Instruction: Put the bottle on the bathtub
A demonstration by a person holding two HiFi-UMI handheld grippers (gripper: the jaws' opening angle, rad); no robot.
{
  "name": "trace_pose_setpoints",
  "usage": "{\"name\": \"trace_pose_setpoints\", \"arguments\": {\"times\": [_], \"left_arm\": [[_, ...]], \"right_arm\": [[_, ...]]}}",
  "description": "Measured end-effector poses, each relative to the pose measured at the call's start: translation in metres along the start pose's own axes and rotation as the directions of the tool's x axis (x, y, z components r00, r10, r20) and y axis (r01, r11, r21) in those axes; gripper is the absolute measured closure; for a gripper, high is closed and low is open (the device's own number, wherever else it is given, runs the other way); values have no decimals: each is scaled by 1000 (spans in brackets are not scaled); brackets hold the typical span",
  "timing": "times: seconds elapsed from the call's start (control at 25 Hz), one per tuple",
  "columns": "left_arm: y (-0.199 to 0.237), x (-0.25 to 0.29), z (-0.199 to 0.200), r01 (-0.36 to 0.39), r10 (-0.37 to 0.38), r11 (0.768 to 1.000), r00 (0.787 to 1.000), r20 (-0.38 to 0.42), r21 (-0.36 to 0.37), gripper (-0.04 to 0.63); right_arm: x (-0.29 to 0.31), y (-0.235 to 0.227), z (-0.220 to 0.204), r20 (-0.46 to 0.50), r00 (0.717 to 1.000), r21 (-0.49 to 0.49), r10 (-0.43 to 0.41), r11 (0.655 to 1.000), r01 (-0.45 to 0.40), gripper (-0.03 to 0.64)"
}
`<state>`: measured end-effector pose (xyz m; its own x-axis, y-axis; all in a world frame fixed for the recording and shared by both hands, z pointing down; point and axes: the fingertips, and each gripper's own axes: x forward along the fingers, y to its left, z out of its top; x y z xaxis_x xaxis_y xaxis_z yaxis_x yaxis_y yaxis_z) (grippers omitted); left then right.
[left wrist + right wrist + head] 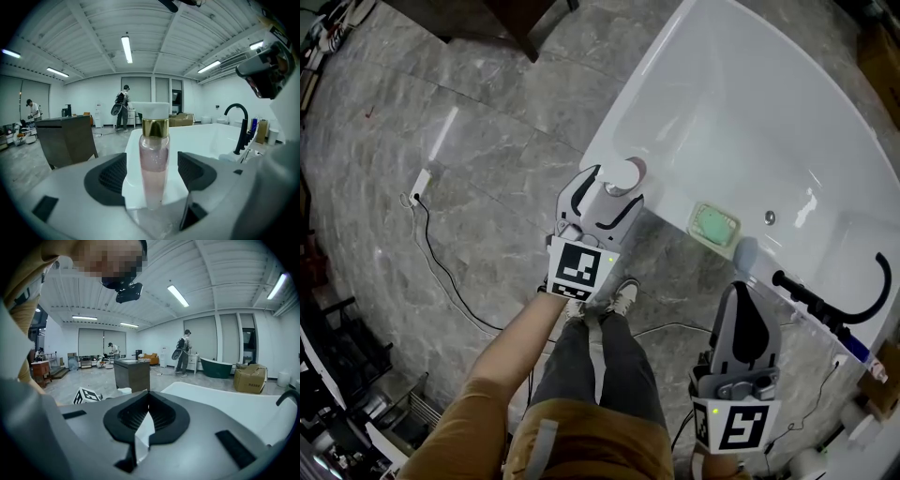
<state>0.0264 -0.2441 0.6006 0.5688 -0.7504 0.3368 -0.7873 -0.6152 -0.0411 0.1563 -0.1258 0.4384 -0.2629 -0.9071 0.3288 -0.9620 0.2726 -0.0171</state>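
Left gripper view gives the clearest answer: the bottle [153, 159] stands upright between the jaws of the left gripper [152, 171]. A gap shows on each side, so the jaws are apart and do not press it. Its base seems to rest on the corner rim of the bathtub [206, 137], near the edge. I judge the placing almost done; only drawing the gripper away is left. Head view shows just the white cap, but it also shows the right gripper [746, 292] well apart from the bottle. Right gripper view shows its jaws together, with nothing between them.

Clear plastic bottle [153, 164] with shiny gold collar [155, 127]; glossy white bathtub [722, 103].
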Motion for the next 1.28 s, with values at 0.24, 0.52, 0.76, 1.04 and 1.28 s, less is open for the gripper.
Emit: {"name": "trace_pose_setpoints", "arguments": {"times": [0.24, 0.52, 0.76, 1.04, 1.28], "left_arm": [[1, -24, 11, -4, 4, 1000, 999, -52, -5, 275], [3, -54, 26, -13, 15, 1000, 995, -103, 17, 433], [2, -79, 52, -12, 15, 1000, 992, -125, 29, 560], [0, -105, 102, -12, 17, 999, 995, -99, 43, 588], [3, -155, 162, -38, 38, 997, 999, -5, 60, 588]], "right_arm": [[-13, 13, 27, 22, 1000, -23, -6, 1000, 7, 612], [-34, 23, 64, 57, 998, -49, -30, 998, 33, 612], [-58, 39, 90, 69, 997, -70, -32, 997, 37, 612], [-90, 55, 125, 112, 993, -82, -37, 996, 46, 612], [-119, 69, 140, 117, 992, -112, -43, 992, 56, 612]]}}
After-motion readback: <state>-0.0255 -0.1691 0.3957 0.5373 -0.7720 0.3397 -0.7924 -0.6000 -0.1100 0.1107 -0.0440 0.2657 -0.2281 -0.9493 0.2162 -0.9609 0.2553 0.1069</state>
